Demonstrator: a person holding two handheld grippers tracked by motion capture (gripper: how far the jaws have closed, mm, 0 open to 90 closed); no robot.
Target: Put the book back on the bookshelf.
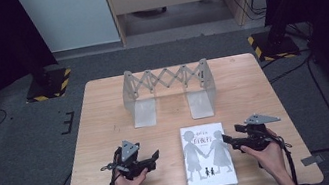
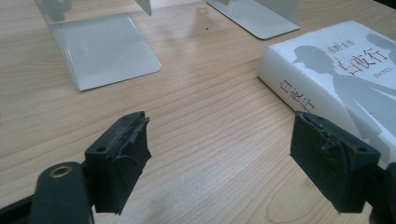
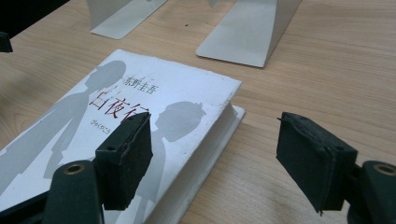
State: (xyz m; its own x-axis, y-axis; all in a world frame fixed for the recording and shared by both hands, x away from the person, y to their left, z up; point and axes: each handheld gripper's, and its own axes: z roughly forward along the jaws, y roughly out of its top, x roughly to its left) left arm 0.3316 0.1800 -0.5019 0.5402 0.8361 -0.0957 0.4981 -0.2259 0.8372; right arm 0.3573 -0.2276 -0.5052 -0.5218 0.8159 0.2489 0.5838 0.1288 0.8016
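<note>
Your left gripper [image 1: 155,156] rests low over the light wooden table [image 1: 107,127], left of the white hardcover book with grey silhouette figures on its cover [image 1: 207,156]. Your right gripper [image 1: 226,140] sits at the book's right edge, pointing left toward it. The book lies flat, cover up, near the table's front edge, between your two hands.

The high view gives the overall layout: the grey metal expanding bookend rack [image 1: 167,89] stands upright behind the book, toward the far side of the table, well apart from both grippers. It does not settle how wide either pair of jaws stands.

The left gripper view resolves this for the left gripper [image 2: 219,163]. Its jaws stand open with bare table between them; the right-hand pad sits just beside the book's spine [image 2: 299,93], and contact cannot be confirmed. This view shows the spine lettering, which the high view does not.

The right gripper view shows the right gripper [image 3: 215,161] with jaws open and holding nothing. One pad hovers over the book's cover [image 3: 140,98], the other over bare table past the page edge. This view also shows the white page block beneath the cover and the rack's two flat base plates [image 3: 247,32].
</note>
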